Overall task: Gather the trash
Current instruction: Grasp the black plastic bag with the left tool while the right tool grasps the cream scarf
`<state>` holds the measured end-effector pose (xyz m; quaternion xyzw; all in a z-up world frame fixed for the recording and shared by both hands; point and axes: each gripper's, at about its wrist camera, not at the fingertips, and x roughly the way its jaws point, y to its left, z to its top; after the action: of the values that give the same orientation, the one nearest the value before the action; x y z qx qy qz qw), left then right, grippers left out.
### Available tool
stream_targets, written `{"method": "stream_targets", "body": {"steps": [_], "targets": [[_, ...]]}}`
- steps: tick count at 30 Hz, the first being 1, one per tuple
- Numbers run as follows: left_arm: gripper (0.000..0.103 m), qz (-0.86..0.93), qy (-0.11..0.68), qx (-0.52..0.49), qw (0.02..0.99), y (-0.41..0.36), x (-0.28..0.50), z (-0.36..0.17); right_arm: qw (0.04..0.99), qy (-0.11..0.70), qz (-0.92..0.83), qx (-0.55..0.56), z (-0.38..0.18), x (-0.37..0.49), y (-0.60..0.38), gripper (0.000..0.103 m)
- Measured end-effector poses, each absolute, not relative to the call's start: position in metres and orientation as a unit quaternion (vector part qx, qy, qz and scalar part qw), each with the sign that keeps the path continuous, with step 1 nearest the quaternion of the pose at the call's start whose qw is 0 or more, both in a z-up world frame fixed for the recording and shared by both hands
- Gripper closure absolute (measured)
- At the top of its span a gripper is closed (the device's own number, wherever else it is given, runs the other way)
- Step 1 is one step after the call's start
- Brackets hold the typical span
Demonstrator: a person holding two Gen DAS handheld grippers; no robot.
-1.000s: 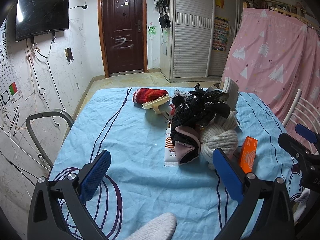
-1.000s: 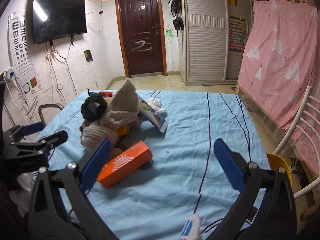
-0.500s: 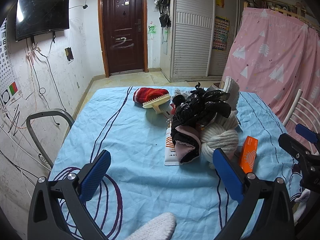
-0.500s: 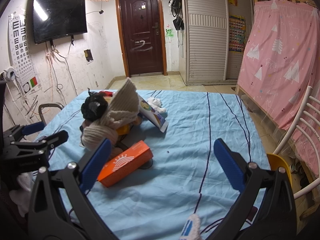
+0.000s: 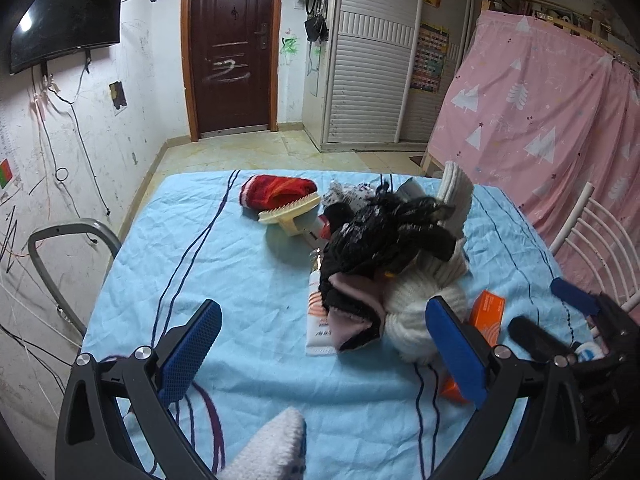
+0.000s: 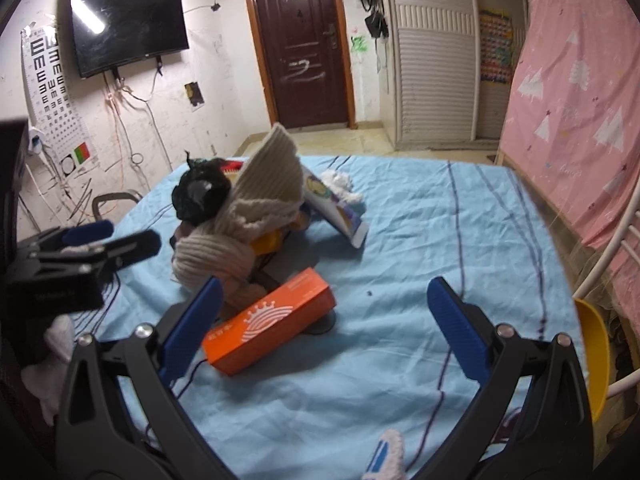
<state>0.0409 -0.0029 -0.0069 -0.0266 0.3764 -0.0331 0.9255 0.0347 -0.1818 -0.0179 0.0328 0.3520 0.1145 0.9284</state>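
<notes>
Both the left gripper (image 5: 320, 344) and right gripper (image 6: 322, 330) hang spread and empty—best to bracket the flat orange cardboard box (image 6: 269, 321) across its narrow width, clear of the cream knitted scarf (image 6: 240, 224).

Box (image 6: 269, 321) before knitwear heap (image 6: 240, 216); brush (image 5: 289, 213) behind, on bedsheet (image 5: 240, 280)

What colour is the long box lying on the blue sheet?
The box is orange with a white wavy crown design on top. The right wrist view shows it best.

Wall TV (image 6: 128, 24), brown door (image 5: 232, 48), pink curtain (image 5: 540, 128), eye chart (image 6: 52, 92)
</notes>
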Motion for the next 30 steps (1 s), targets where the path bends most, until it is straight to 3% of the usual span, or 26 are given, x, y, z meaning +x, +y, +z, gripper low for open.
{"method": "stream_targets", "body": {"steps": [12,15,17,20,23,30], "targets": [[0.011,-0.063,0.410,-0.048,0.909,-0.021,0.102,0.007,0.920,0.367,0.133,0.046,-0.018,0.056,-0.187,0.005],[0.028,-0.078,0.430,-0.061,0.897,-0.023,0.114,-0.003,0.918,0.370,0.131,0.047,-0.018,0.060,-0.189,0.005],[0.054,-0.092,0.450,-0.080,0.885,-0.022,0.122,-0.013,0.918,0.372,0.131,0.045,-0.018,0.064,-0.188,0.005],[0.072,-0.101,0.456,-0.097,0.879,-0.017,0.128,-0.021,0.917,0.374,0.135,0.041,-0.018,0.069,-0.185,0.005],[0.081,-0.103,0.444,-0.112,0.883,-0.009,0.127,-0.018,0.914,0.377,0.143,0.036,-0.016,0.074,-0.178,0.005],[0.081,-0.095,0.397,-0.117,0.905,0.009,0.110,0.012,0.899,0.392,0.188,0.049,-0.015,0.087,-0.153,0.005]]}}
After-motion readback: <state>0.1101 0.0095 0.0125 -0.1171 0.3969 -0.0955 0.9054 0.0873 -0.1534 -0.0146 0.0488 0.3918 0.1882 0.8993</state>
